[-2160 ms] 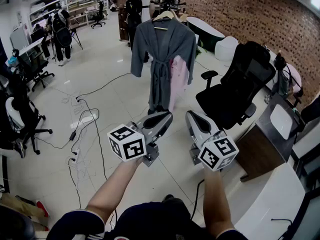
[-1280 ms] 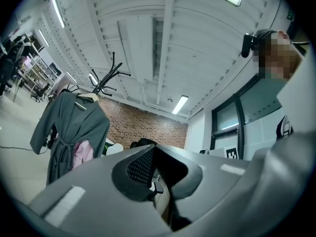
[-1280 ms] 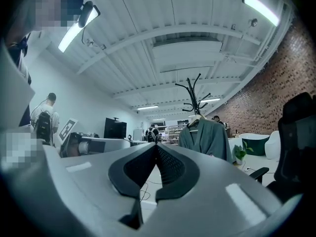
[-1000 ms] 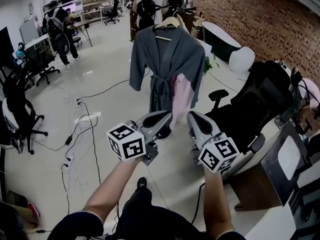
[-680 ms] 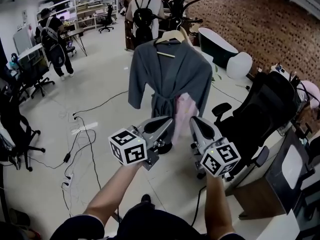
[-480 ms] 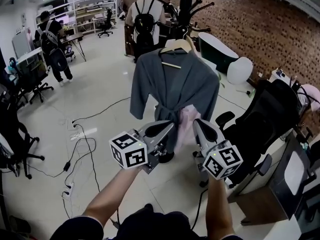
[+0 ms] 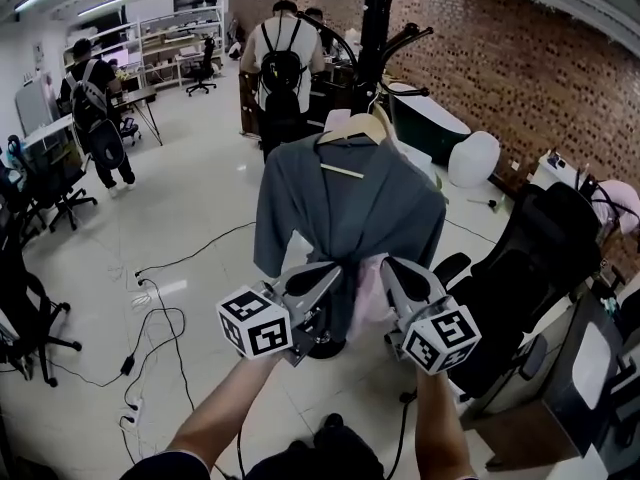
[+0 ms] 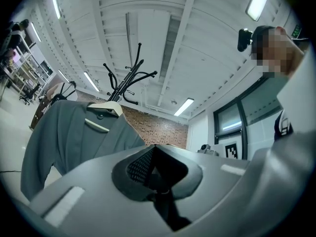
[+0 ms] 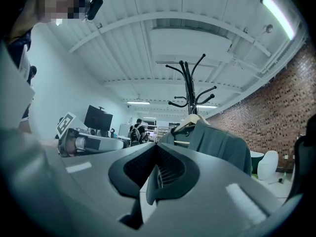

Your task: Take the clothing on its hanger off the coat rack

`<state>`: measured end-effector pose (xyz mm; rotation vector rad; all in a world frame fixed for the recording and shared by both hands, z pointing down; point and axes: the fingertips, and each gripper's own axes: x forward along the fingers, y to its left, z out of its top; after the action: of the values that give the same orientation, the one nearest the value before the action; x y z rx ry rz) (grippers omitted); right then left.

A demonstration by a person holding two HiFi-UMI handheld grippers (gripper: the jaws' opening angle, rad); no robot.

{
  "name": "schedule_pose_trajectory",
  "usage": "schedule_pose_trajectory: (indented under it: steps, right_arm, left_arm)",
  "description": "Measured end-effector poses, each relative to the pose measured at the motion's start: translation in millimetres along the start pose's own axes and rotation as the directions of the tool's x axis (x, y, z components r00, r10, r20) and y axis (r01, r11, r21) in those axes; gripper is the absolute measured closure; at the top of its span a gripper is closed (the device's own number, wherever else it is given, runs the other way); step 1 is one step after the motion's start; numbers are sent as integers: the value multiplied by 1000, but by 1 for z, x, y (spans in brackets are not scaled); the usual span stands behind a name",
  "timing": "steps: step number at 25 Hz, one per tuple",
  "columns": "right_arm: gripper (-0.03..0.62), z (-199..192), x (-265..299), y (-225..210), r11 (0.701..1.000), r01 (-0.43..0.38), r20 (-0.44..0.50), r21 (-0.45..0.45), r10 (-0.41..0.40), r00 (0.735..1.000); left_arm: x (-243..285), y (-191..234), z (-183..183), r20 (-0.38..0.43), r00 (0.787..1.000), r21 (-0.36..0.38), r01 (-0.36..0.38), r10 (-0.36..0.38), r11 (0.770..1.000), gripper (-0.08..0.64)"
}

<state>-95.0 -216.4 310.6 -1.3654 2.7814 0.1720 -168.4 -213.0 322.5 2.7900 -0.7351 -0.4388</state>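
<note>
Grey robe (image 7: 345, 213) on wooden hanger (image 7: 352, 131): hanging from coat rack (image 7: 374, 18), far centre. Step: approaching, nothing grasped yet. Left hand-held gripper (image 7: 335, 267) and right hand-held gripper (image 7: 388, 264) are hovering near, both pressed together, empty. The next move is likely calling for spreading and raising to the hanger. Pink garment (image 7: 373, 293) is hanging alongside; office chair (image 7: 520, 288) is crowding the right.

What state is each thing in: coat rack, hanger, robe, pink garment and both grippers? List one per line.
coat rack: upright.
hanger: hooked on the coat rack.
grey robe: draped on the hanger, untouched.
pink garment: hanging, partly hidden behind the grey robe.
left gripper: shut, empty.
right gripper: shut, empty.
</note>
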Motion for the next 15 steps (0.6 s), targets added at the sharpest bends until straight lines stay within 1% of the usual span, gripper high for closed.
schedule_pose_trajectory:
  steps: [6,9,15]
  right_arm:
    - [591,-2,29,-34,1000,-19,-3,-18,19,1000]
    - [591,-4,39,-51,999,-37,-5,-12,37,999]
    - [591,-2,50,-76,996,-82,-4,-37,82,997]
  left_arm:
    - [28,28,4,10,999,8,-31,31,999,548]
    - [44,40,4,7,999,10,-52,52,999,548]
    - [72,48,8,12,997,38,-73,73,997,548]
